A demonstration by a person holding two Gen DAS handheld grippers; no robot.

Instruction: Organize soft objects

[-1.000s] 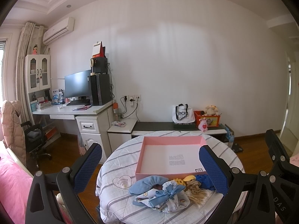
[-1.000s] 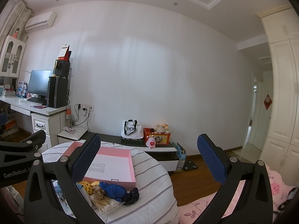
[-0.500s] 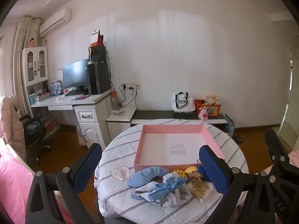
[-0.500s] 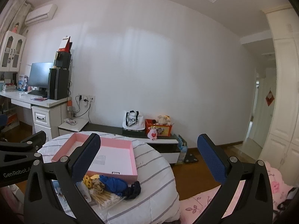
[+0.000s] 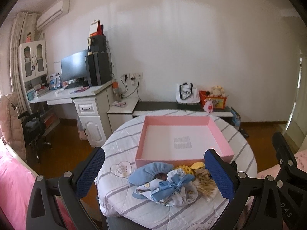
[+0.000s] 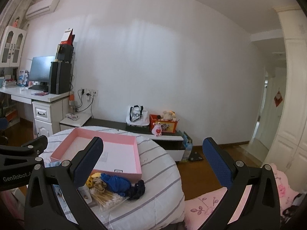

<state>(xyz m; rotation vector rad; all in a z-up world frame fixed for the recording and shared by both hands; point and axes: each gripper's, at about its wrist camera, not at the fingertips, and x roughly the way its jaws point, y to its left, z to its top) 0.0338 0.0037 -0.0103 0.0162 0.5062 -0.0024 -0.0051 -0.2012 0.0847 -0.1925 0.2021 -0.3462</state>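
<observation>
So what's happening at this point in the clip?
A person holds two grippers over a round table with a striped cloth. Both the left gripper and the right gripper have their jaws wide open and grip nothing. The pink box is empty; the soft items, including a blue bow-tied bundle and blue knit piece, are piled in front of it.

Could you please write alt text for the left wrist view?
An open left gripper hovers over a heap of soft fabric items on a round striped table, just before an empty shallow pink cardboard box. A bedroom desk stands behind.
</observation>
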